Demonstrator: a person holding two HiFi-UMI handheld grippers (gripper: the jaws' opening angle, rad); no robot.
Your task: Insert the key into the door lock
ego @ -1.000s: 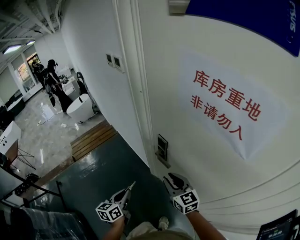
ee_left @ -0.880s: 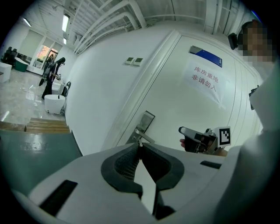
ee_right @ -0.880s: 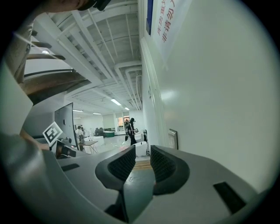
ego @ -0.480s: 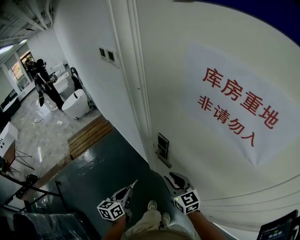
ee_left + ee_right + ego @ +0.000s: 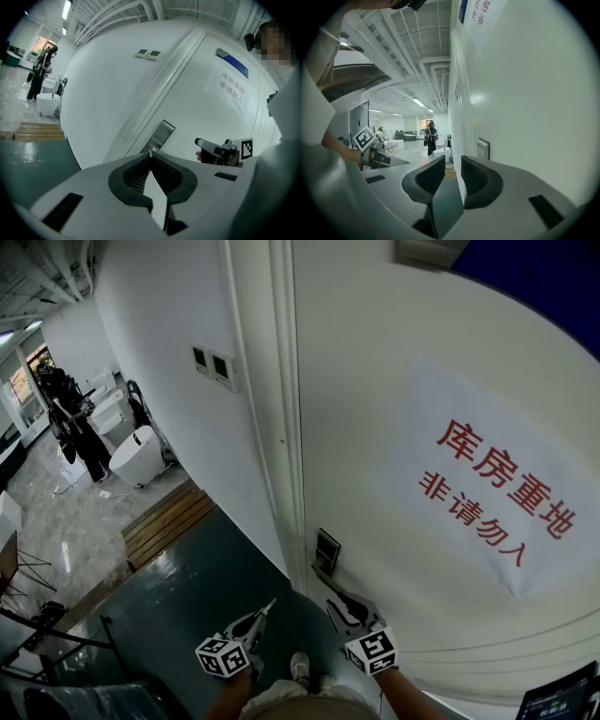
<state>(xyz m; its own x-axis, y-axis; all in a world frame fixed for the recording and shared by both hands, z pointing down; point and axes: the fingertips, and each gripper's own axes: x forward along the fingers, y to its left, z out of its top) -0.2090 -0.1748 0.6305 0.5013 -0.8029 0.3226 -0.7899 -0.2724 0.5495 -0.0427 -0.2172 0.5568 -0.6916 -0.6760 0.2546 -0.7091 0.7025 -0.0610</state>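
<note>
Starting nearest you, your left gripper (image 5: 151, 156) has its jaws pressed together on the small silvery metal key (image 5: 150, 151). Only a short bright tip shows past the pads. In the head view the key (image 5: 266, 608) sticks out from the left gripper (image 5: 251, 624) as a thin sliver, angled up towards the door. Your right gripper (image 5: 452, 162) has its jaws standing apart with nothing between them, and it hangs just beside the left one, closer to the door.

Expect the key to feel light, thin and rigid. Being smooth metal, it will probably pivot or slide in the pads if its tip meets the lock off line. The best hold is on the flat head, with the blade left free. From what shows you seem to grip it far forward, so I judge there is little blade to spare. Keep the clamp firm and push straight along the blade.

Just beyond the key tip is the upright rectangular steel lock plate (image 5: 160, 136), set on the white door (image 5: 394, 409) near its edge. The head view shows the plate (image 5: 326, 549) above and between your two grippers, close to both but touching neither. No view shows the keyhole clearly enough to place it.

Higher on the door is a white paper sign with red characters (image 5: 502, 502). Left of the frame, two small grey wall switches (image 5: 211, 362) sit on the white wall. Far off on the left is a wooden platform (image 5: 164, 521), a white tub (image 5: 136, 454) and a person in dark clothes (image 5: 70, 423).
</note>
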